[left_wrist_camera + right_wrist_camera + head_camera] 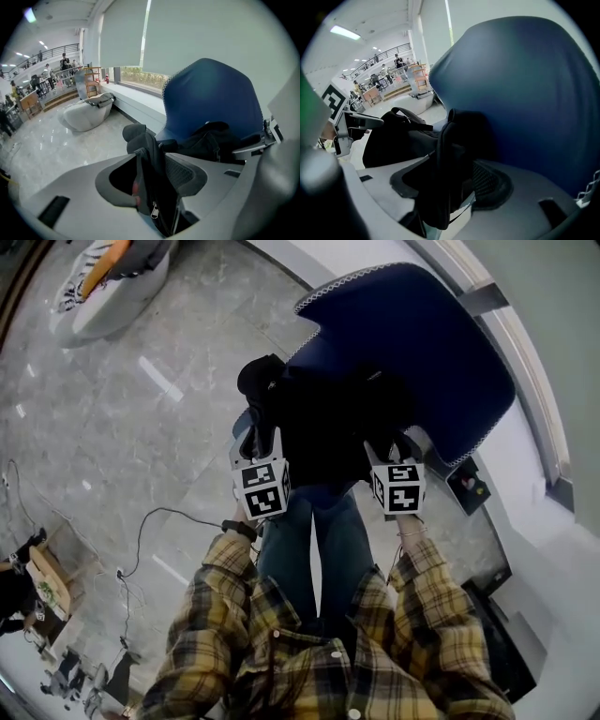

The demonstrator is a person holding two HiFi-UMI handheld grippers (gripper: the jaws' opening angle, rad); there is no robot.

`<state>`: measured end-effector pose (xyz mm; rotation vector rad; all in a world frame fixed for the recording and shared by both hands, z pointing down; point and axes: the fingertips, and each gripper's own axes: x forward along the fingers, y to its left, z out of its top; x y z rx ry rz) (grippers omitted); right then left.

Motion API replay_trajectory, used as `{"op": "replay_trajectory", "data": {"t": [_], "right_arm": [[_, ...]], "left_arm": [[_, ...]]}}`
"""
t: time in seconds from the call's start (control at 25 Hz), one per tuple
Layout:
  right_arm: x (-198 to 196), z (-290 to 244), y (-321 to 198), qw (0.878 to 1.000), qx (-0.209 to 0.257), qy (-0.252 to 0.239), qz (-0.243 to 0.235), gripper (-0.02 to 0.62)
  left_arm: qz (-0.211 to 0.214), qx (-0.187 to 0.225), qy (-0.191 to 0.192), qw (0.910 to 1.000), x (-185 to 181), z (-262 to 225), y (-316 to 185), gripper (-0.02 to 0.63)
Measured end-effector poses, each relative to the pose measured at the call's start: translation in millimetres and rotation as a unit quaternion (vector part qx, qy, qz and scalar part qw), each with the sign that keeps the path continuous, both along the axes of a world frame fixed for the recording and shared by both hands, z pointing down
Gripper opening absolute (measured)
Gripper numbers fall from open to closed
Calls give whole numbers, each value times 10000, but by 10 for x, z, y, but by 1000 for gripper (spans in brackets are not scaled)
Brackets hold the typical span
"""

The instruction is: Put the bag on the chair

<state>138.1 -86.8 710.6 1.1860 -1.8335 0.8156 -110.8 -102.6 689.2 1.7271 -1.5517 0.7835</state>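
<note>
Black bag (pixel 323 423) sits on seat of blue chair (pixel 422 343). Left gripper (pixel 257 442) and right gripper (pixel 390 448) both spread wide. A bag strap (pixel 151 168) lies loose between each pair of jaws.

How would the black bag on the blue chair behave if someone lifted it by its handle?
Probably floppy: the bag slumps in soft folds on the chair. Its handle curls loosely, so the body would likely sag. Its matte fabric probably grips well.

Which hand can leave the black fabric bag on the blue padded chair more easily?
Probably left: the left gripper sits at the bag's outer edge beside floor; the right gripper closely faces the chair back.
</note>
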Motion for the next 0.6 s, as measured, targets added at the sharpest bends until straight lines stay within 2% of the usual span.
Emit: {"op": "replay_trajectory", "data": {"t": [0.16, 0.32, 0.48, 0.6], "right_arm": [[58, -182, -64, 9998, 158, -30, 141, 261], [37, -460, -126, 9993, 333, -52, 161, 261], [14, -858, -236, 9978, 609, -215, 161, 261], [-20, -1240, -354, 9949, 907, -403, 204, 261]], "left_arm": [[72, 126, 17, 9999, 8, -196, -48, 192], [163, 302, 228, 9992, 44, -504, -108, 193], [291, 636, 255, 9972, 132, -904, -236, 193], [201, 846, 639, 9942, 208, -1259, -352, 193]]}}
